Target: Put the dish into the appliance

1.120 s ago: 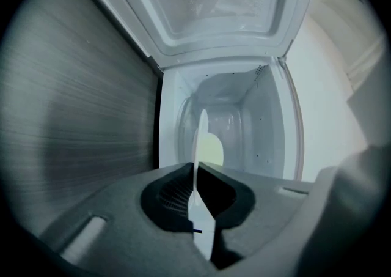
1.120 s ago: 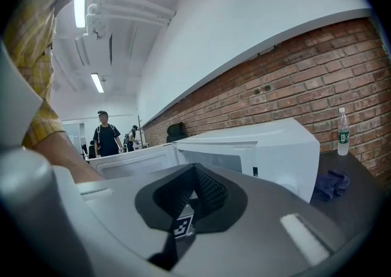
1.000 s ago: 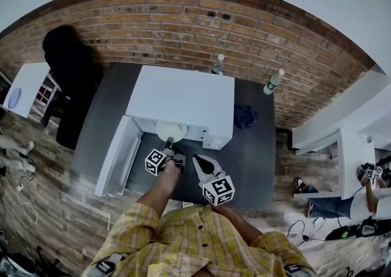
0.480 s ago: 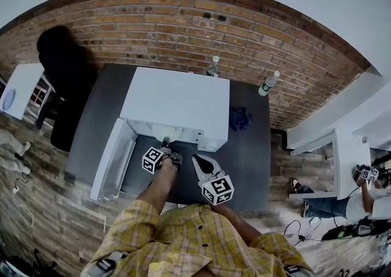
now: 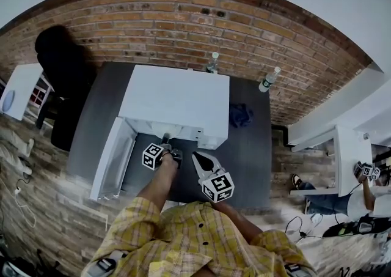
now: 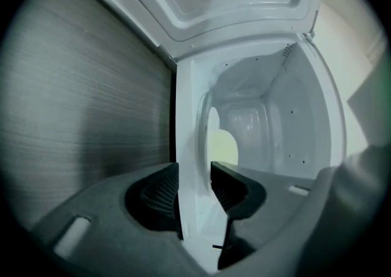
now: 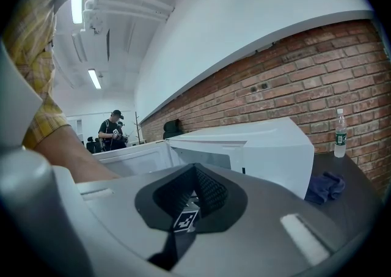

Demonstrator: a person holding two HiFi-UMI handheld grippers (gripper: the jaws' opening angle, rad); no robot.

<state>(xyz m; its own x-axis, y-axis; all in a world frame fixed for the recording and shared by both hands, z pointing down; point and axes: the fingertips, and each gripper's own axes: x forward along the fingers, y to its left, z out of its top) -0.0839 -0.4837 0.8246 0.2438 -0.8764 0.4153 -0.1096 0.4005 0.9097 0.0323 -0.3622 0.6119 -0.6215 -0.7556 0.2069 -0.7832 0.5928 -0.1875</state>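
Left gripper [image 6: 194,187] at microwave [image 5: 174,101] mouth, jaws opening, dish [image 6: 227,147] inside, unpinched. Right gripper [image 7: 195,178] jaws together, empty. Door [image 5: 113,159] swung lower-left; cloth [image 5: 242,114], bottle [image 5: 269,80] right.

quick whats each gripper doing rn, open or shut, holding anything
left gripper: jaws opening, no grip; the dish lies ahead inside the appliance.
right gripper: closed, holding nothing.

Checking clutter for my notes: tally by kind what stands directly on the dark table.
White appliance: 1
Water bottles: 2
Blue cloth: 1
Total: 4
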